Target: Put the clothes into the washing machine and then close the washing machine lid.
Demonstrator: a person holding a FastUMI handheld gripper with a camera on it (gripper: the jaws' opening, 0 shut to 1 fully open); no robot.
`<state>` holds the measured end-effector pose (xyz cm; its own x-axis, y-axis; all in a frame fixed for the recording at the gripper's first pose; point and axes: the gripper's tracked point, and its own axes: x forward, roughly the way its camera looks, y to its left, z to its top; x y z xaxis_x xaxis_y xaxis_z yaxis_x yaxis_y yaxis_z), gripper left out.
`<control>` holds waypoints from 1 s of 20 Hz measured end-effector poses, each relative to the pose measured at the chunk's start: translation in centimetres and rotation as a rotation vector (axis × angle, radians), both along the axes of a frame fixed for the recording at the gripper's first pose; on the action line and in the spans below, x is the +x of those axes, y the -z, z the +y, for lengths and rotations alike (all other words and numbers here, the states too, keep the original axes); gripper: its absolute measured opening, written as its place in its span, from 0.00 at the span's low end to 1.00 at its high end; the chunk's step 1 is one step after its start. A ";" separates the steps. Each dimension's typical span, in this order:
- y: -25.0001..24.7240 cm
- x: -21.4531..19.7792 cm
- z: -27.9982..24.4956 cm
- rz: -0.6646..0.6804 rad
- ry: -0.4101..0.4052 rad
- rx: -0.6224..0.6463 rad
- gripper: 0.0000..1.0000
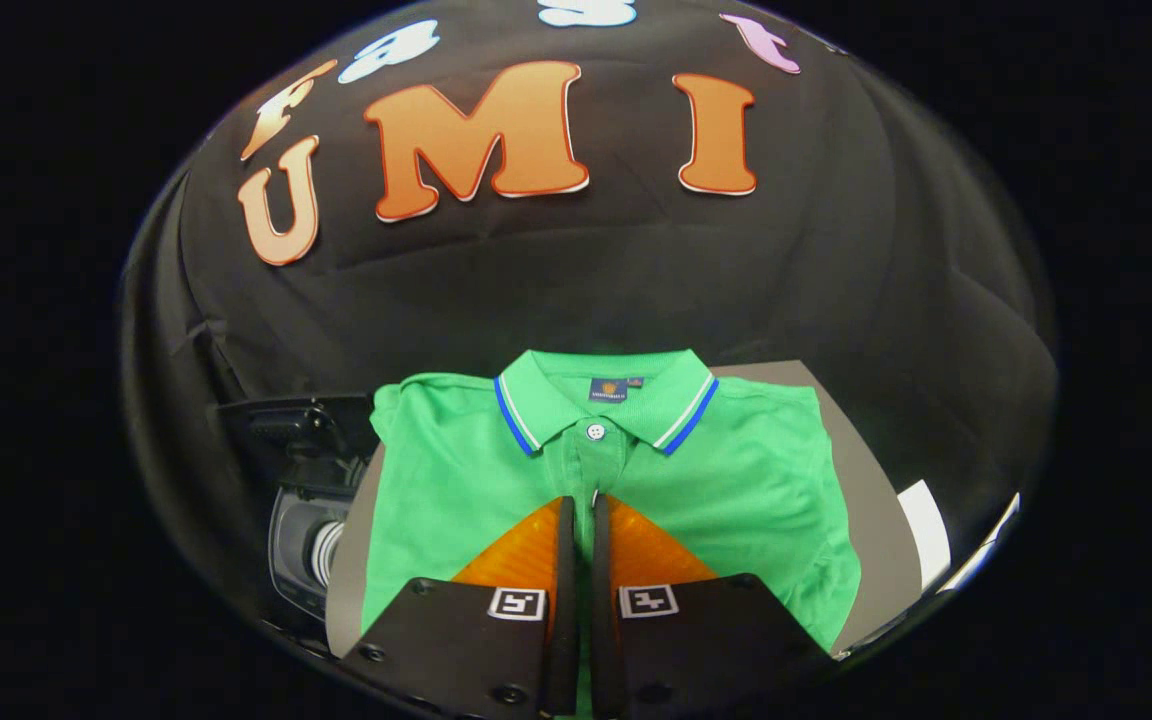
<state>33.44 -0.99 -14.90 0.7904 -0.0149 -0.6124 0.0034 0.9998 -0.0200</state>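
Guessing the green polo [736, 480] is light and floppy, claw [583, 505] nearly together pinching its placket just below the collar button [595, 431]

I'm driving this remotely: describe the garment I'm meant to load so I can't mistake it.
On the grey table, just ahead of the gripper and its nearly closed jaws, lies a folded polo shirt. It is bright green, with a blue-and-white striped collar and one white button. The dark washing machine sits beside it.
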 end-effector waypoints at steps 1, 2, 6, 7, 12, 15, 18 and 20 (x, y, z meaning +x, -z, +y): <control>-0.6 0.1 0.0 -0.022 -0.001 0.018 0.13; -0.9 0.4 0.1 -0.040 -0.005 0.034 0.13; -1.4 0.2 -0.3 -0.045 -0.017 0.061 0.13; -1.8 0.3 -0.2 -0.046 -0.023 0.063 0.13; -4.2 0.6 0.1 -0.132 -0.043 0.074 0.13; -6.1 0.2 0.9 -0.186 -0.048 0.053 0.13; -8.9 -0.6 2.5 -0.270 -0.042 0.033 0.13; -10.7 -1.9 4.2 -0.313 -0.031 0.019 0.13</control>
<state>31.49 3.23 -4.16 0.9406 0.0215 -0.3388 -0.0243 0.9997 -0.0040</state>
